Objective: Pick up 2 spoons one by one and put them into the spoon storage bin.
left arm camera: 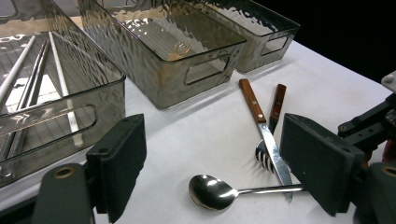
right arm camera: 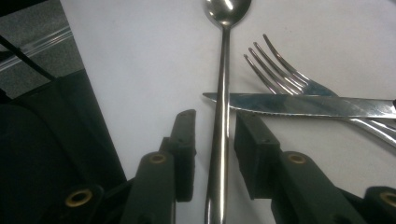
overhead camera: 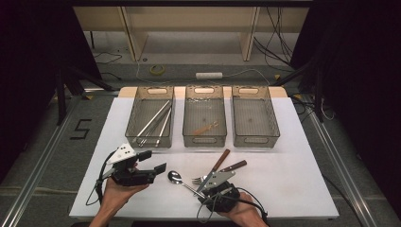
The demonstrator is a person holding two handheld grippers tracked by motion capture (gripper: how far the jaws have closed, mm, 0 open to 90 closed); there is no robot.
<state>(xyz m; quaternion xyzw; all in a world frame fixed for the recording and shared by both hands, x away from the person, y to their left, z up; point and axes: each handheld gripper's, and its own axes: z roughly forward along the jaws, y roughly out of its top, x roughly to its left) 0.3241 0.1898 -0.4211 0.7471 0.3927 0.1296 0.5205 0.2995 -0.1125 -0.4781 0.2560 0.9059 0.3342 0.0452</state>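
Steel spoon (overhead camera: 176,178) lies on the white table (overhead camera: 293,179) near me, bowl to the left, its handle running right and nearward into my right gripper (overhead camera: 204,190). In the right gripper view the handle (right arm camera: 219,140) passes straight up between the two black jaws, which stand a little wider than it; a thin gap shows on each side, so I read the pads as not yet pressing, and nothing is lifted. Just beyond the jaw tips a knife (right arm camera: 299,105) lies across the handle, and a fork (right arm camera: 280,70) rests to its right with tines pointing toward the bowl. From above, the knife (overhead camera: 215,169) and fork (overhead camera: 222,173) cross beside the spoon, their wooden handles reaching toward the far right.

My left gripper (overhead camera: 156,161) hovers to the left of the spoon, held in the hand (overhead camera: 116,191), jaws spread wide with nothing between them; its own view looks across the spoon (left arm camera: 212,192) toward the other gripper.

Three smoky clear bins sit in a row at the far side: the left bin (overhead camera: 135,123) holds long metal chopsticks (overhead camera: 153,122), the middle bin (overhead camera: 189,120) one small wooden piece (overhead camera: 206,127), and the right bin (overhead camera: 272,118) stands beside them.
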